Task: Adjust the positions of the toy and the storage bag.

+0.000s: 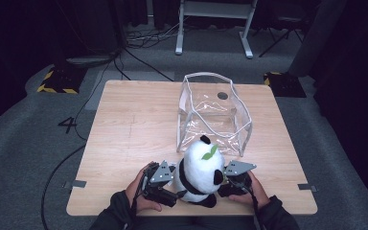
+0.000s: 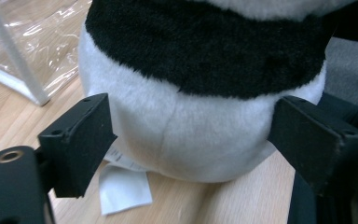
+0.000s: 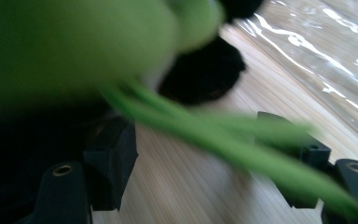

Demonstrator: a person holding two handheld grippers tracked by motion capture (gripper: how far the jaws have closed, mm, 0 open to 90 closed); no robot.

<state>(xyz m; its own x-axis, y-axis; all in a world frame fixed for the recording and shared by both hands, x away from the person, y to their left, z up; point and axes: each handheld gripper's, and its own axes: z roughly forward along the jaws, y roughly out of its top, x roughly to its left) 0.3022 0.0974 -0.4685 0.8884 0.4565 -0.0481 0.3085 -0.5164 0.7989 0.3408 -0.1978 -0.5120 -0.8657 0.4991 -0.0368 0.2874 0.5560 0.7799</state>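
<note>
High view first, and nearest the person both hands are at the table's front edge with the panda plush [image 1: 200, 172] sitting upright between them. The left gripper [image 1: 176, 184] is in against the toy's flank; from the left gripper view its two black jaws stand either side of the white lower body [image 2: 191, 135], the left one touching the fur and the right one at its edge, so it straddles the plush but whether it truly squeezes I cannot tell. A white sewn-in label [image 2: 121, 186] lies flat on the wood under the toy. Over on the other side, the right gripper [image 1: 226, 179] is up by the panda's black ear; its own view is blurred, with green leaf strands [image 3: 223, 140] sweeping across between the jaws, which stand apart with nothing visibly pinched, so call that one released. Farther back on the wooden table [image 1: 134, 120], the clear plastic bag [image 1: 213, 112] stands open and empty, just beyond the panda's head. My read: the toy is only being gathered up at this point; lifting it and getting it into that bag is all still to come.
</note>
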